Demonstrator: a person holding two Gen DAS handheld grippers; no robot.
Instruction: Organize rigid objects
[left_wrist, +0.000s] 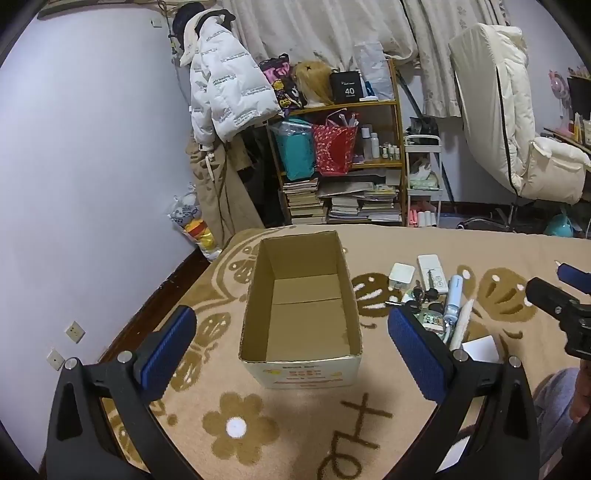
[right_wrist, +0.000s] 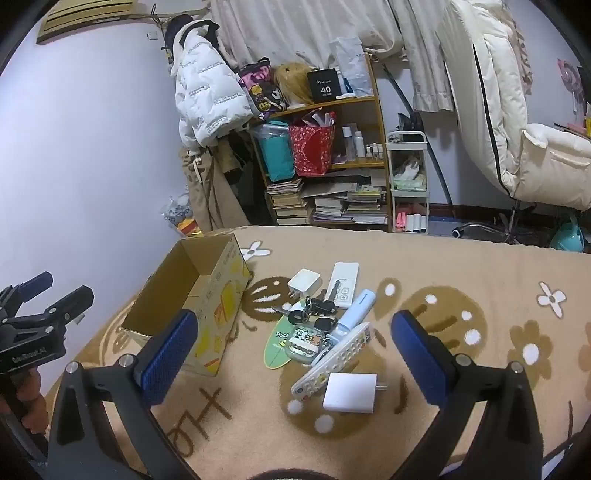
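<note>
1. Left gripper (left_wrist: 291, 339) hangs over the empty cardboard box (left_wrist: 301, 306), fingers (left_wrist: 168, 345) spread wide, touching nothing.
2. Right gripper (right_wrist: 293, 354) hovers above the pile, fingers (right_wrist: 419, 356) spread wide, gripping nothing.
3. The pile sits on the flowered blanket (right_wrist: 461, 280), right of the box: white charger (right_wrist: 351, 393), remote (right_wrist: 330, 363), keys (right_wrist: 314, 308), power bank (right_wrist: 343, 284).

Empty open cardboard box (left_wrist: 301, 314) beside small-gadget pile (right_wrist: 325, 325)

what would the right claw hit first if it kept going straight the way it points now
Most likely the white rectangular plug charger, lying on the tan flowered blanket between the open right claw fingers' line; just beyond it lies the long white remote. Depth is uncertain.
</note>
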